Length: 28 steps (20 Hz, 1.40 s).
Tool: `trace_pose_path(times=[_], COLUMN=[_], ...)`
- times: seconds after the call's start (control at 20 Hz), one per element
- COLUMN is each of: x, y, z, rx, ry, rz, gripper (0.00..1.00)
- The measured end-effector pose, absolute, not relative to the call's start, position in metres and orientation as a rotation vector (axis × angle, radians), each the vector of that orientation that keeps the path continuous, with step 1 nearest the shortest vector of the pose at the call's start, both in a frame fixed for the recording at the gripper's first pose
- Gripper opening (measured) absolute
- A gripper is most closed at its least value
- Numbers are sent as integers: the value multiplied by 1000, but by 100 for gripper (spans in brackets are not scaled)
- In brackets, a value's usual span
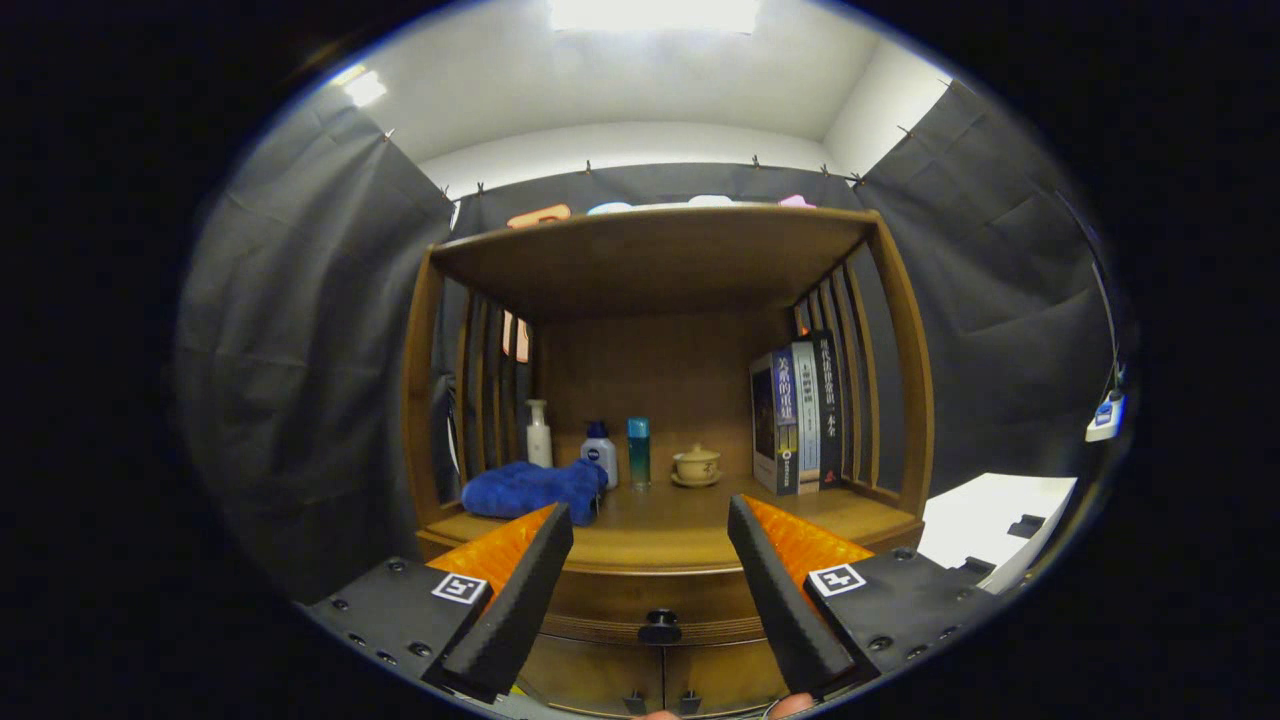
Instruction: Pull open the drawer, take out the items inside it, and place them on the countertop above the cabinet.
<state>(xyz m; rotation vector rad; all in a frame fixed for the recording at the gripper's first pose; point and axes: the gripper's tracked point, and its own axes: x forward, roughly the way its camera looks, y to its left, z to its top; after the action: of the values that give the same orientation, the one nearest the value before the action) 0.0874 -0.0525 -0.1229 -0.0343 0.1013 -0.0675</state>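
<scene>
1. The drawer (655, 600) sits closed under the desk (690, 540), its black knob (659, 627) between the fingers.
2. The gripper (650, 545) is spread wide, holding nothing.
3. On the desk: blue cloth (530, 488), three bottles (600, 452), lidded cup (696, 464), books (798, 412).

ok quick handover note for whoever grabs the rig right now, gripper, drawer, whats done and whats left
Hand-held gripper: open, holding nothing, fingers spread either side of the drawer knob, short of it.
Drawer: shut, under the countertop; its contents are hidden.
Countertop already holds a blue cloth, three bottles, a lidded cup and books; the front middle is bare.
Done: nothing yet.
Left: grip the knob, pull the drawer open, lift the items out, set them on the countertop.
</scene>
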Motion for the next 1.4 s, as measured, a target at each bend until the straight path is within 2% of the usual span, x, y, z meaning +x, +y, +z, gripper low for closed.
trace_pose_path(times=[0.2, 0.7, 1.05, 1.4], x=[107, 120, 130, 131], y=[-63, -65, -77, -69], z=[-184, -274, -288, -309], rx=[-69, -63, 61, -11], ry=[176, 295, 303, 336], rz=[-71, -82, -130, -93], gripper=[100, 100, 75, 65])
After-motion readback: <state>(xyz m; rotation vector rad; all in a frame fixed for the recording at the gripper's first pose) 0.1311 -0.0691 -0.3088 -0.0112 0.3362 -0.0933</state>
